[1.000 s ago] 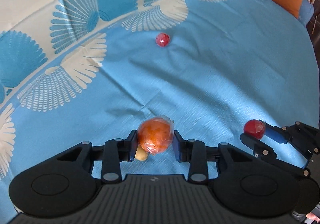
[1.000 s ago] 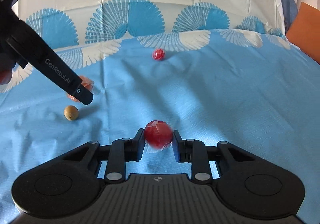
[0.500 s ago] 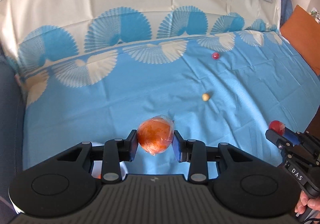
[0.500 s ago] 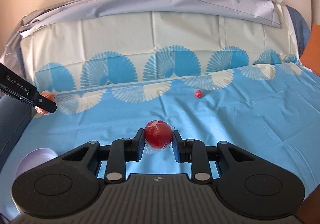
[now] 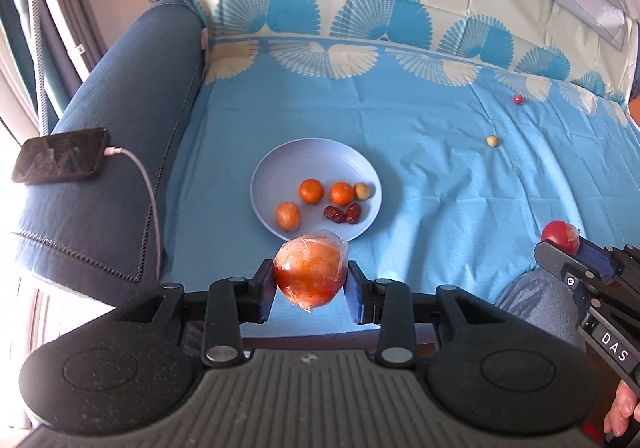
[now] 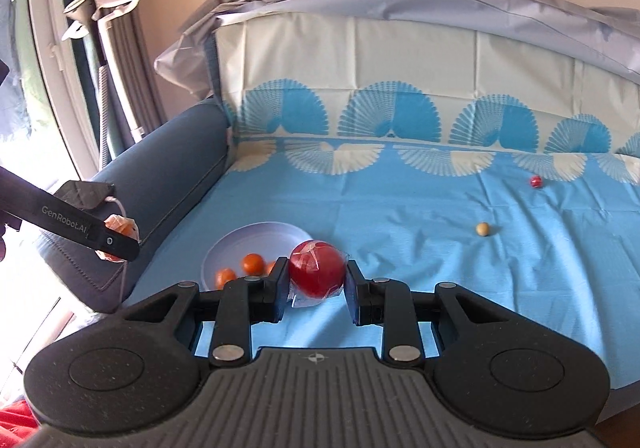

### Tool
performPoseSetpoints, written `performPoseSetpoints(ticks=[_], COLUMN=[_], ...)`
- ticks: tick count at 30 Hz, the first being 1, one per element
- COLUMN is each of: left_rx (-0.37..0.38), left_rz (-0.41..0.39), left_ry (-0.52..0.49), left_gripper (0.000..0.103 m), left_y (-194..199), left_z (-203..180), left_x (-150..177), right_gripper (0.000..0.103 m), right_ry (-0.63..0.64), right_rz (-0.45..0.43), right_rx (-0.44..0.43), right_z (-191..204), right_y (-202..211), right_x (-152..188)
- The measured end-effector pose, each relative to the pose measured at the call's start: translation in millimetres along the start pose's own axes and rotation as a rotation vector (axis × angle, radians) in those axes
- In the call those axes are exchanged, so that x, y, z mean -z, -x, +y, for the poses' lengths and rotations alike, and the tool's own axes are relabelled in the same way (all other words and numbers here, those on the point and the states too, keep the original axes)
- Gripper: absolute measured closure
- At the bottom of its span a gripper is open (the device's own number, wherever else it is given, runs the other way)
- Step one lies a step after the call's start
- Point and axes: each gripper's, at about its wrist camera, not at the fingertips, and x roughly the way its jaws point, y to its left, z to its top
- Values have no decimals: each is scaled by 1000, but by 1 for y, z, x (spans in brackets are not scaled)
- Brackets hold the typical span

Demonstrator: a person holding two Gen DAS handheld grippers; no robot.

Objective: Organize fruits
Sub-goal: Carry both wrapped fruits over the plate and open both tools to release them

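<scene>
My left gripper (image 5: pixel 310 282) is shut on a plastic-wrapped orange fruit (image 5: pixel 310 274), held above the near rim of a pale purple plate (image 5: pixel 280 171). The plate holds several small fruits: oranges (image 5: pixel 311 191), red dates (image 5: pixel 342 213) and a pale round one (image 5: pixel 362 191). My right gripper (image 6: pixel 316 282) is shut on a wrapped red fruit (image 6: pixel 318 274), to the right of the plate (image 6: pixel 256 234). A small beige fruit (image 6: pixel 483 228) and a small red fruit (image 6: pixel 536 181) lie on the blue cloth at the far right.
The sofa's dark blue armrest (image 5: pixel 120 127) stands left of the plate, with a phone (image 5: pixel 60 161) and its white cable (image 5: pixel 148 191) on it. The patterned backrest (image 6: pixel 400 107) rises behind. The right gripper shows at the right edge of the left wrist view (image 5: pixel 576 248).
Both grippers have lifted and swung left with their fruits still held. The plate and the armrest have come into view; the loose fruits now lie far to the right.
</scene>
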Motion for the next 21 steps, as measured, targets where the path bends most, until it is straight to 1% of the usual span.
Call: performPoseSetpoints(ticks=[4,8,15,21], left_rx=[-16,-24,-34,-32], left_rz=[-6,-16,-24,-18], left_ry=[29,53,77,78], left_gripper=[63,63,63,63], left_y=[9,14,15,11], left_z=[16,28,43,45], left_x=[19,28,34,35], right_gripper=[73,73,73,73], right_ry=[39,92,131,149], right_rz=[20,23,29,45], right_rx=[-38,-41,-21,-15], right_z=[29,49,65,71], right_y=[4,8,10,4], right_x=[7,6,4,4])
